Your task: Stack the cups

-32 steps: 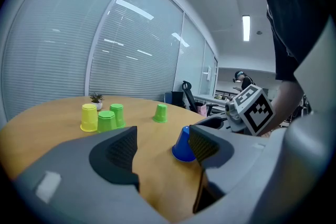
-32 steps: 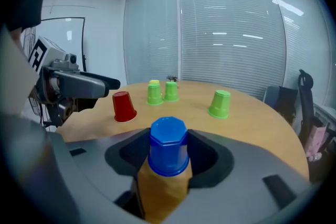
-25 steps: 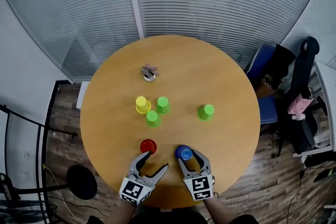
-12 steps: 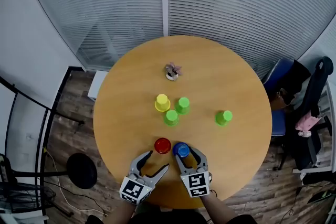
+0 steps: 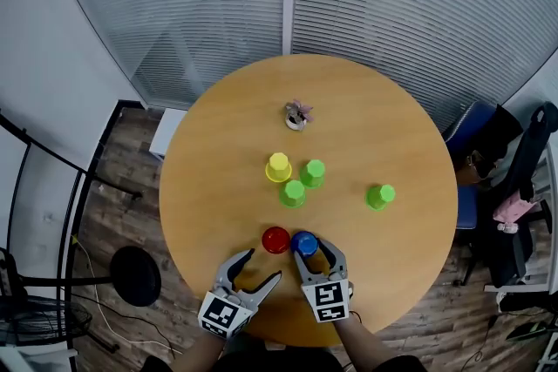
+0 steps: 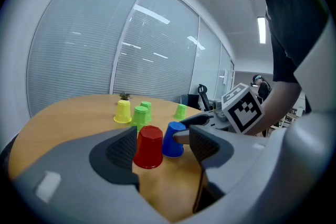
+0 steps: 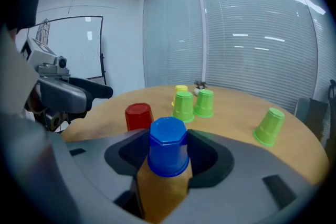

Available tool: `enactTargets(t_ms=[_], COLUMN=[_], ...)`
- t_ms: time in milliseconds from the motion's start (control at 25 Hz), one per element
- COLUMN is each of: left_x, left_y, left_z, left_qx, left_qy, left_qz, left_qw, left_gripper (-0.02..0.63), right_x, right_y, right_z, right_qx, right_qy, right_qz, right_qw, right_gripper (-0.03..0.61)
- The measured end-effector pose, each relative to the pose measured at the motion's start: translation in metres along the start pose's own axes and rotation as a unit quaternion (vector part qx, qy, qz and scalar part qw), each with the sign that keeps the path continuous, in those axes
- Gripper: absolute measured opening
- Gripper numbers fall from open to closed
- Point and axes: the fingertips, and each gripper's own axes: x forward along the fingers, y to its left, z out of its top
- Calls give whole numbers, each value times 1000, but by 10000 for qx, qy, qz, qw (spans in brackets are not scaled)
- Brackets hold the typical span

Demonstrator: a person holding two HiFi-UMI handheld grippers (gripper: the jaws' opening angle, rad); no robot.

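Your left gripper (image 5: 261, 267) was at 6 o'clock on the table (image 5: 218, 152), fingers released and empty, with the red cup (image 5: 275, 240) just ahead at 12 o'clock. Your right gripper (image 5: 317, 257) grasped the upside-down blue cup (image 5: 304, 243), just beside the red cup at its 3 o'clock.

The head view looks steeply down on the round bench (image 5: 227, 152). The left gripper view and right gripper view sit low, close behind their jaws, facing the blinds (image 5: 392, 4). All three share the red cup (image 5: 275, 240) and blue cup (image 5: 303, 243).
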Motion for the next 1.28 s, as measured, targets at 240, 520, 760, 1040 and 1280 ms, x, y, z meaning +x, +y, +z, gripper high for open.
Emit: enactTargets(t_ms=[240,520,760,1040,1280], left_x=[5,21,42,63,89], left_y=[-3,-27,-53,-84,-116], left_z=[5,23,40,49,51], left_qx=[43,117,205,382,460], left_qy=[-16,-119,-152,-154,-182], left_qz=[-119,-487,-830,-1176,-1483], left_qw=[9999,9987,9962,9922,9877], left_gripper=[298,296,298,296,297], right_x=[-4,-29,-53,-78,-92], right_y=[-4,-20,-41,-79,-119], right_z=[3,14,20,9,-1], right_qx=[110,392,674,835,906], right_qy=[-42,-315,-530,-529,-503], right_qz=[-25,-173,-392,-815,-1059], right_qw=[9999,9986,9955,9918,9890], right_gripper=[238,239,239,239,239])
